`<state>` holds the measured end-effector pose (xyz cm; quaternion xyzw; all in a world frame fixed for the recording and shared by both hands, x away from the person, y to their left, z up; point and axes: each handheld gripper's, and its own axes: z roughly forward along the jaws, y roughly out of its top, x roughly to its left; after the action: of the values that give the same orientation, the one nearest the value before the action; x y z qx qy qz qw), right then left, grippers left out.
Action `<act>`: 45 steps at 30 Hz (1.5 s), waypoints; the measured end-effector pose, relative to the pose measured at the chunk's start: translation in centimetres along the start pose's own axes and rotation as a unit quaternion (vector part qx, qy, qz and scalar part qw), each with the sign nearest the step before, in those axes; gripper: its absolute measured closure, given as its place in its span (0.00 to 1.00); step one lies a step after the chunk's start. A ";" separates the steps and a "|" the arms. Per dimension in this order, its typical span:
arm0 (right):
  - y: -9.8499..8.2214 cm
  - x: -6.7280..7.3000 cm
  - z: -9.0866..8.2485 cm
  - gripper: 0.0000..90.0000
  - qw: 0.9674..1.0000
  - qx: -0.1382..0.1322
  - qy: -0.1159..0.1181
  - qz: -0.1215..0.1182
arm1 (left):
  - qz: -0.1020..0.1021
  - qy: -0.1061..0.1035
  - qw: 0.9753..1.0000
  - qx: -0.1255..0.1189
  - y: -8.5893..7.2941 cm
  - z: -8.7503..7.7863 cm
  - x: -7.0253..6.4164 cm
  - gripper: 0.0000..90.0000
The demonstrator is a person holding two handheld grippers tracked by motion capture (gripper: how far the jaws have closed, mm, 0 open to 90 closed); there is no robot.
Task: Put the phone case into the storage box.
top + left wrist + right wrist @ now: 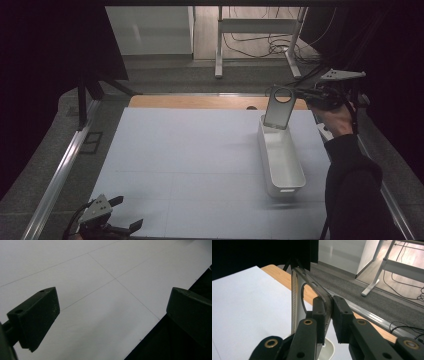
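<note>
Room: dark curtains at both sides; far off, grey carpet, a white desk frame (pixel 260 30) and loose cables on the floor.
Counter: a pale sheet (pixel 200 160) covers the counter, with a wooden edge bare along the far side.
Bin: a long white bin (pixel 281 160) lies on the right of the counter, its length running near to far.
Phone case: a clear phone case (pixel 278 107) with a round hole hangs upright over the bin's far end.
Right hand-held gripper (pixel 329 317): far right, clamped narrow on the case's edge.
Left hand-held gripper (pixel 126 214): near left corner, jaws wide, nothing between them.
</note>
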<state>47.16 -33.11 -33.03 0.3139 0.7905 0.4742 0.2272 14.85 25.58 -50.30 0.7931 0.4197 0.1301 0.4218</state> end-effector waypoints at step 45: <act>-4.1 -1.7 5.5 0.90 0.998 0.027 0.021 -0.047 | -0.005 -0.006 1.000 0.002 0.0 0.0 0.1 0.00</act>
<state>50.79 -32.44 -39.07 0.2727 0.8215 0.4478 0.2239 14.91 25.68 -50.35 0.7927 0.4213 0.1222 0.4234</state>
